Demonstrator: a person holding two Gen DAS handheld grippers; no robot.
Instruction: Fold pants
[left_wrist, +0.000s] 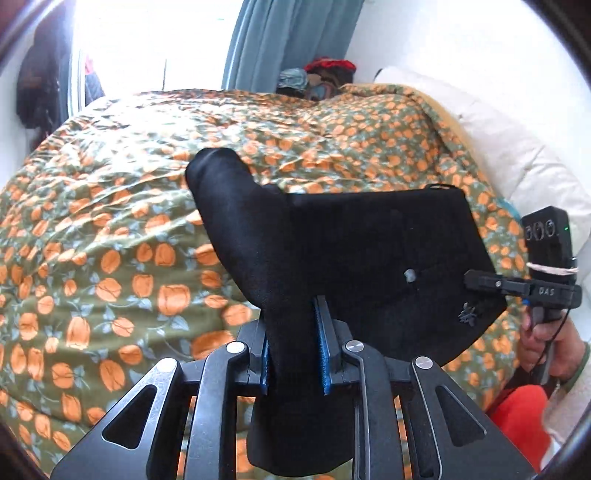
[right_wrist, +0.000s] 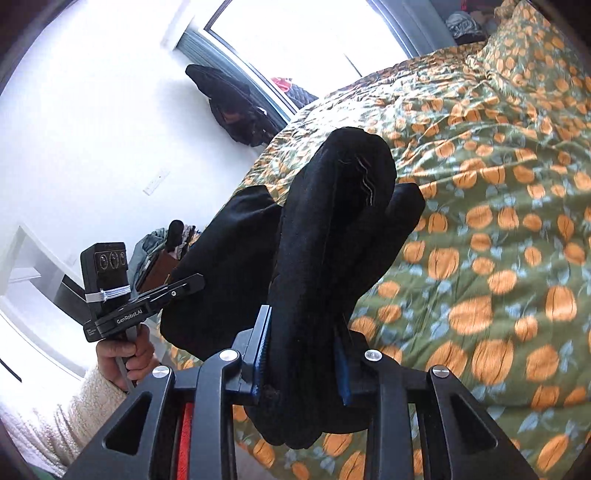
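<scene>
While you hold the black pants (left_wrist: 369, 251) up over the bed (left_wrist: 110, 206), the main risk, as I judge it, is a slip: the fabric is thick and bunched where each tool pinches it, so an uneven pull between your two hands could drag a layer out and let the fold fall apart. A second risk is that the loose end rising past the left gripper (left_wrist: 293, 339) flops over the wrong way when you lower the garment, leaving a crooked crease on the floral bedspread (right_wrist: 498, 258).

Your left gripper has its fingers (left_wrist: 322, 332) drawn in on a narrow band of the pants; the blue pads press the cloth from both sides, and more fabric hangs below the tool, near you. Your right gripper (right_wrist: 303, 354) is likewise clamped on a thick wad of the pants, fingers (right_wrist: 258, 347) only as far apart as the wad forces them. The garment hangs between the two tools, above the bedspread; whether its lower edge touches it, you cannot tell from these views.
</scene>
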